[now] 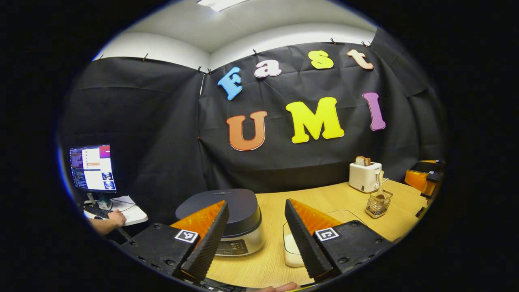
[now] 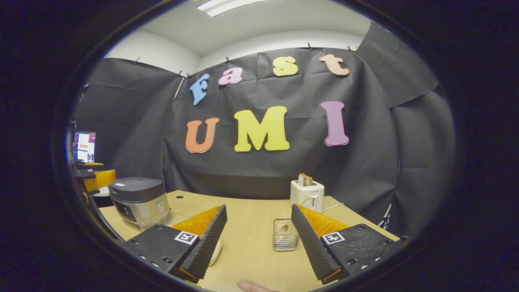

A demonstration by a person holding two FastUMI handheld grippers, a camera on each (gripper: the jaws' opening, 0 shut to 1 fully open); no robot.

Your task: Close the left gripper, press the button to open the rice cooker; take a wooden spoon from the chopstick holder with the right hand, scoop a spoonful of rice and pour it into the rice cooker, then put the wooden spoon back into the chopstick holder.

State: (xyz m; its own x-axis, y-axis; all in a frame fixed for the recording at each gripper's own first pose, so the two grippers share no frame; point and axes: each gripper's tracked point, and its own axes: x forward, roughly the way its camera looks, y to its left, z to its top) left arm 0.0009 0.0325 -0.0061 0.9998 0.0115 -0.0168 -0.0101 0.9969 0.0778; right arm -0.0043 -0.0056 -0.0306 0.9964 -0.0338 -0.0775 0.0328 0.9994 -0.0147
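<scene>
In the left gripper view, a monitor (image 1: 92, 167) stands at the far left beyond the table edge, with a person's hand (image 1: 115, 218) resting on a white surface below it. The left gripper (image 1: 255, 237) is held level above the near edge of the wooden table (image 1: 324, 196); its fingers are spread wide apart with nothing between them. The rice cooker (image 1: 231, 221) sits just ahead between the fingers, toward the left one, lid down. A clear container of rice (image 1: 292, 245) lies beside the cooker, partly hidden by the right finger. Farther right, the chopstick holder (image 1: 378, 202) stands upright with the wooden spoon (image 1: 380, 187) in it, and a white toaster (image 1: 365, 175) holding bread sits just behind.

In the right gripper view, the left gripper (image 2: 95, 178) appears at the far left next to the rice cooker (image 2: 140, 198). The right gripper (image 2: 259, 241) is likewise held level over the table (image 2: 251, 247), fingers parted and empty. The chopstick holder (image 2: 285, 234) stands just inside the right finger, the toaster (image 2: 307, 194) behind it. A fingertip (image 2: 251, 286) shows at the bottom edge.
</scene>
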